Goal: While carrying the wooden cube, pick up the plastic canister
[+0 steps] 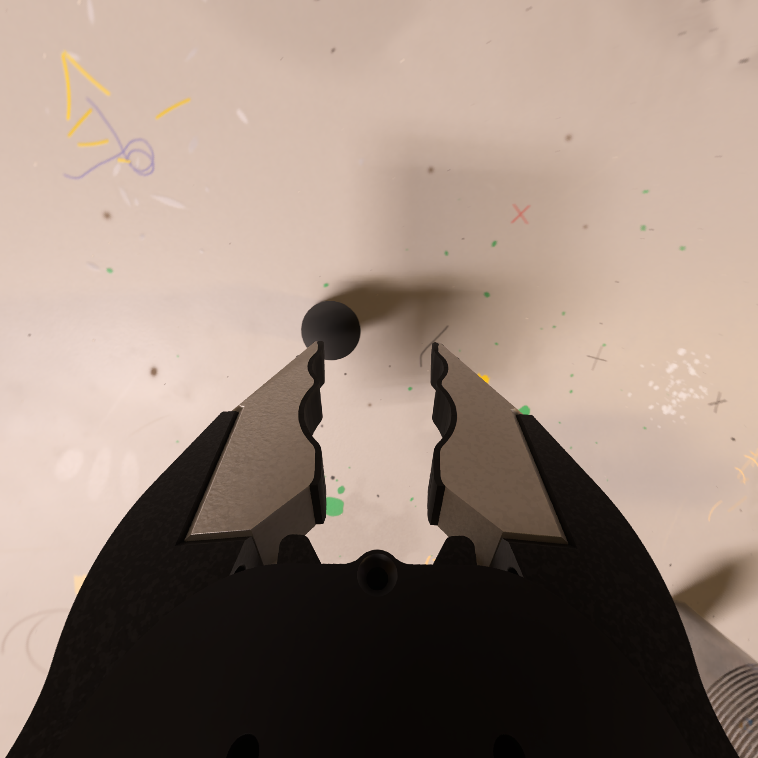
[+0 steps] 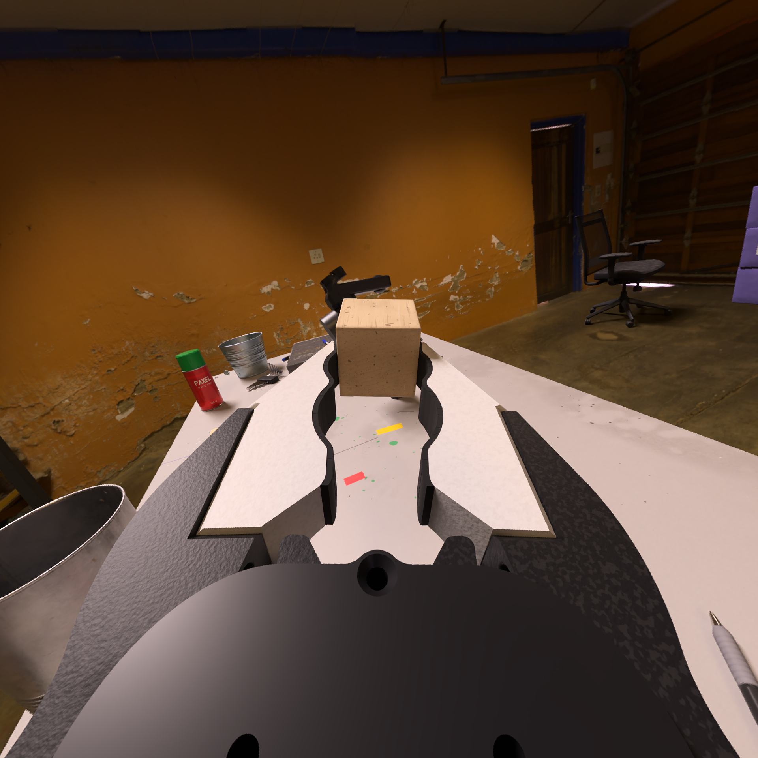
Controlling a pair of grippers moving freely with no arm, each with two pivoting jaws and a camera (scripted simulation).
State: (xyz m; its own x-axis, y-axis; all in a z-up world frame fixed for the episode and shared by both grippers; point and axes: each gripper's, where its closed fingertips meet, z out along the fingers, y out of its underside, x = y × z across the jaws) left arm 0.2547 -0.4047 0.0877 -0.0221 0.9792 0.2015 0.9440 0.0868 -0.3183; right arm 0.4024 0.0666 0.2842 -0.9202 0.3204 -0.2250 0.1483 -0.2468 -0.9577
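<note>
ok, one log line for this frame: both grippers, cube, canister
right gripper: shut on wooden cube, off table | left gripper: open, empty, above black canister | canister: on table, ungrasped

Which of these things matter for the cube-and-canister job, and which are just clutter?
In the job: wooden cube, clamped in the right gripper; black round canister, seen from above, below the open left gripper.

Just lying about: red spray can, small metal bucket, large metal pail, pen, office chair.

Sharp, wide-angle frames, edges bowed; dim orange room; soft shadows rightward on pale table (image 1: 246,254)
</note>
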